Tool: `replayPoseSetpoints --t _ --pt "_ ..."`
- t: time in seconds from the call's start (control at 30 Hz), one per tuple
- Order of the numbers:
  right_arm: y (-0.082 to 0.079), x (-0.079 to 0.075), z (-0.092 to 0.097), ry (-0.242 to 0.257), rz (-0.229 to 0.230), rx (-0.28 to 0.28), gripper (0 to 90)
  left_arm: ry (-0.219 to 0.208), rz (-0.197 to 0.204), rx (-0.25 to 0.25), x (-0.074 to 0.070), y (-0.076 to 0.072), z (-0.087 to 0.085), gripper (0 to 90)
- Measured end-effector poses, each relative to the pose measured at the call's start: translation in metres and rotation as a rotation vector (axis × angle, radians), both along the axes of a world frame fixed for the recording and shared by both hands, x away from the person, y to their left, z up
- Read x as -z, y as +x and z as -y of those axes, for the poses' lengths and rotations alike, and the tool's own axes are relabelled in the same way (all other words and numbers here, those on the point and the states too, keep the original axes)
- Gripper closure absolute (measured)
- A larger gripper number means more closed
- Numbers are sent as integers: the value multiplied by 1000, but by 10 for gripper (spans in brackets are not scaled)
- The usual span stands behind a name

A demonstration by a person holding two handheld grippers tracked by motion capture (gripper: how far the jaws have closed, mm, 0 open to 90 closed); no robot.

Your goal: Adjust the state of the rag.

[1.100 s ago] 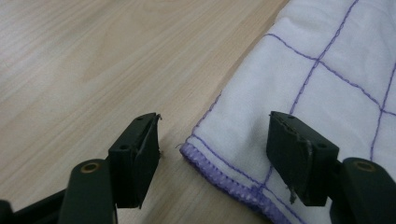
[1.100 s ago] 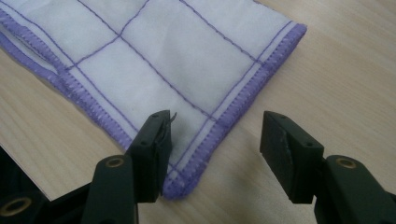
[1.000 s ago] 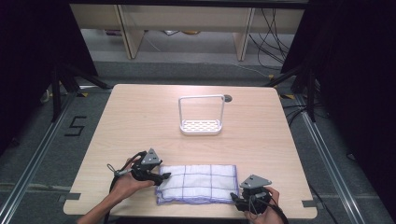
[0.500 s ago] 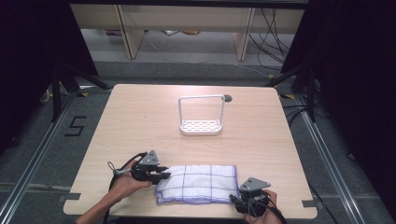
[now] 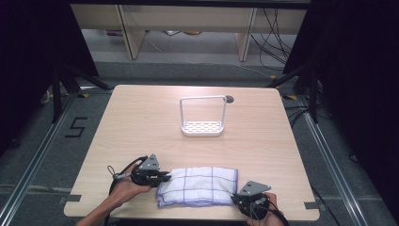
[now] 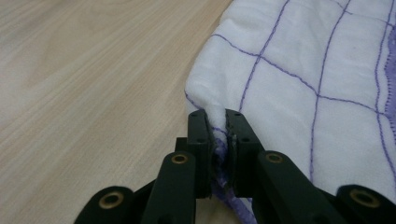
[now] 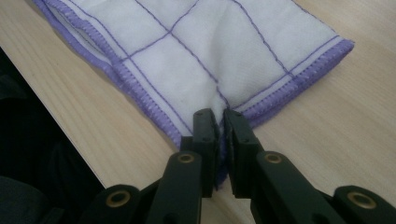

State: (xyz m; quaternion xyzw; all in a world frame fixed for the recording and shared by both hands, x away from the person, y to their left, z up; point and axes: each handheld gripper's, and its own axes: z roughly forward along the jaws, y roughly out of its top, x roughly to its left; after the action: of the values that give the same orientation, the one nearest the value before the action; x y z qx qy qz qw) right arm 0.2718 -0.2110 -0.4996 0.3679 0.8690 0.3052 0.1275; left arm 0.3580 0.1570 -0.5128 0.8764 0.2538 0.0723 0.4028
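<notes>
A pale wooden table (image 5: 141, 122) seen from above, with a person's forearms coming in from the bottom edge; each hand holds a black two-jaw gripper. A folded white cloth (image 5: 197, 186) with a purple grid and purple stitched hem lies flat near the table's near edge, between the two grippers.

Compared with a second ago, the hands sit in much the same places, but both pairs of jaws have just been closing; they now stand narrow, each with cloth pinched between them. The left gripper (image 5: 164, 178) nips the cloth's left end; in the left gripper view its jaws press a bunched fold of fabric (image 6: 219, 140), with the rest of the cloth spreading away to the right. The right gripper (image 5: 234, 199) grips the near right corner; in the right gripper view the purple hem (image 7: 221, 126) vanishes between its pads, right by the table's edge (dark floor shows beyond it). The cloth itself lies as it did before, flat and unlifted.

Farther back, near the middle of the table and well apart from the cloth, stands a small white rack (image 5: 202, 123) with a perforated base and a tall loop handle; just behind it is a round dark hole (image 5: 229, 99) in the tabletop. Nothing lies between the rack and the cloth.
</notes>
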Motion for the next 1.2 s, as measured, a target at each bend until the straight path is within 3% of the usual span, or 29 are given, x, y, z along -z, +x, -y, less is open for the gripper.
replayPoseSetpoints --t 0.03,0.1,0.13,0.17,0.3,0.37,0.43,0.47,0.53,0.57,0.6,0.67,0.7,0.87,0.93,1.07,1.1,1.2 --pt "3 -2 1 -5 10 -9 847 21 9 9 -2 0 -2 815" --pt "5 -2 1 -2 9 -13 847 -7 6 2 -4 -3 -3 815" --pt "7 -2 1 1 31 -16 848 -23 9 -5 -6 -5 -4 816" --pt "8 -5 1 -5 10 -11 849 -26 7 -2 -8 -6 -5 816" --pt "18 -12 3 14 21 -21 850 -58 11 -13 -16 -15 -15 816" --pt "29 -17 0 22 22 -29 850 -56 18 -10 -19 -20 -20 816" --pt "50 -24 -5 -7 30 -56 850 -74 18 -15 -21 -26 -22 815" --pt "58 -26 -9 -10 34 -61 850 -103 14 -17 -21 -31 -24 816" --pt "75 -31 -16 -21 32 -59 850 -91 21 -8 -22 -33 -27 815" --pt "75 -31 -16 -21 32 -59 850 -123 12 -11 -21 -36 -27 815" --pt "93 -33 -24 -23 41 -61 850 -127 2 -17 -22 -38 -28 815" --pt "110 -35 -32 -34 24 -68 850 -137 -20 13 -23 -46 -28 815" --pt "110 -35 -32 -34 24 -68 850 -137 -20 13 -23 -46 -28 814" --pt "145 -37 -52 -60 15 -104 850 -173 -46 58 -22 -59 -16 814" --pt "157 -38 -60 -96 -4 -142 850 -166 -52 67 -21 -62 -10 813" --pt "179 -32 -73 -124 -30 -149 849 -149 -73 95 -16 -63 6 813" --pt "186 -30 -78 -136 -30 -165 848 -175 -78 97 -14 -65 14 812" --pt "193 -26 -82 -147 -59 -185 843 -173 -93 113 -11 -67 21 811"
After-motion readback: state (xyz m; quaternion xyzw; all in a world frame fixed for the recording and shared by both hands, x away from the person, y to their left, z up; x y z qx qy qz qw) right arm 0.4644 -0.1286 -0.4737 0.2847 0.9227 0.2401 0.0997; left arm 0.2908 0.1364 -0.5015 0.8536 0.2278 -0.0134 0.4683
